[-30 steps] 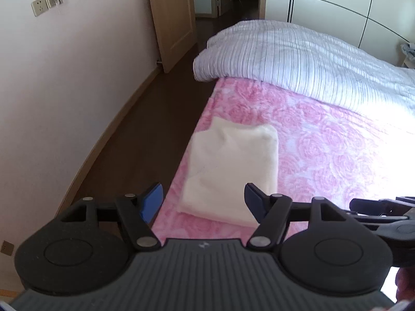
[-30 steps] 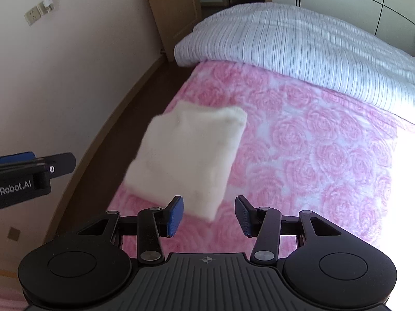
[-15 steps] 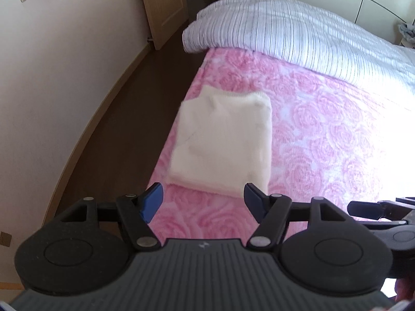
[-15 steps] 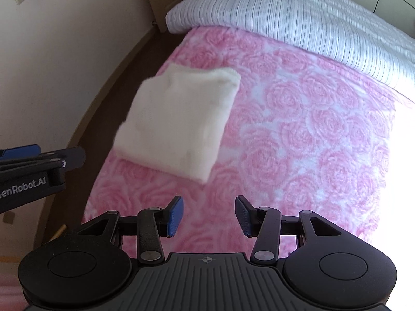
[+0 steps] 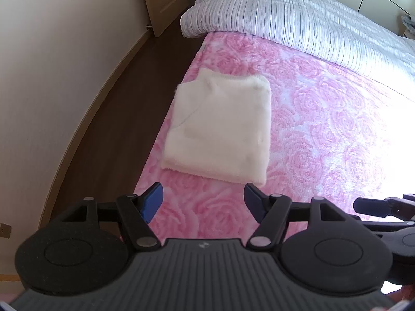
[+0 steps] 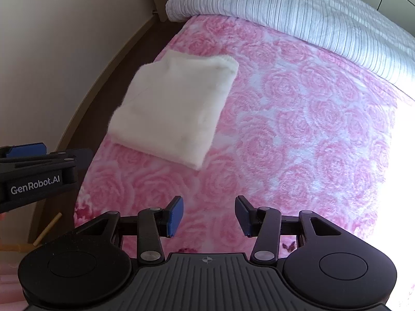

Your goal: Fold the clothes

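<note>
At the far left of both views a pale wall (image 5: 52, 83) curves down to a dark wood floor (image 5: 116, 119), with a door (image 5: 160, 2) at the top. Just right of the floor, the cream folded garment (image 5: 220, 127) lies flat in a neat rectangle near the left edge of the bed's pink rose blanket (image 5: 324, 119); in the right wrist view it sits left of centre (image 6: 176, 111). A striped grey duvet (image 5: 298, 18) is bunched across the upper right. Low in the frame, the left gripper (image 5: 203, 202) hovers above the blanket with its fingers spread wide, holding nothing, clear of the garment. The right gripper (image 6: 208, 213) is likewise wide apart and empty. The fold looks finished and released; the next move would likely be squaring an edge or fetching another piece.
</note>
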Available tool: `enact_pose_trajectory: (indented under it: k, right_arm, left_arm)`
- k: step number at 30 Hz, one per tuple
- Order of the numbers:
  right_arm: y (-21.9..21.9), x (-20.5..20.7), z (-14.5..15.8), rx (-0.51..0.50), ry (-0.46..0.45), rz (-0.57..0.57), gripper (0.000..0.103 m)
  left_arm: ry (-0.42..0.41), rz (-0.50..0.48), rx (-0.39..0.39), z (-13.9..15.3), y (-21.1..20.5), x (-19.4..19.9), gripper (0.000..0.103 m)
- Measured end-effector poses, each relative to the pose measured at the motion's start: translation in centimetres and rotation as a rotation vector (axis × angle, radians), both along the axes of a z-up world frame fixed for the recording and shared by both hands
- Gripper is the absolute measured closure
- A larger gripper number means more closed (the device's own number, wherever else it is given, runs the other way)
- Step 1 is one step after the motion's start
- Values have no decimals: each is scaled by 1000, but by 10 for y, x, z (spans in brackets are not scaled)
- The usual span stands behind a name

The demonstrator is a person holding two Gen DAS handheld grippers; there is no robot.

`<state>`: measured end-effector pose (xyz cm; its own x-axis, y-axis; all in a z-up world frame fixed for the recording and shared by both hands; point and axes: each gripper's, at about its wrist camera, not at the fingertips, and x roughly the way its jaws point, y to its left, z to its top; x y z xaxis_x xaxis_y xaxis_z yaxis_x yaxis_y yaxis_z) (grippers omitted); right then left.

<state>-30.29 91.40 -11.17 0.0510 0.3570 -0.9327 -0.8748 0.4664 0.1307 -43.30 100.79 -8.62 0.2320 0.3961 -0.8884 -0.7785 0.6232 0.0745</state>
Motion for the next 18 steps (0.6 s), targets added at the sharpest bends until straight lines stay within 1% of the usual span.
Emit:
enact_pose_trajectory:
  k: [9, 18]
  right_arm:
    - [-7, 19, 7, 12, -4, 86, 55]
    - [-31, 45, 19, 40, -16, 175, 55]
  left_arm:
    - [1, 80, 9, 10, -17, 17, 37]
    - [-4, 160, 19, 23, -58, 34, 37]
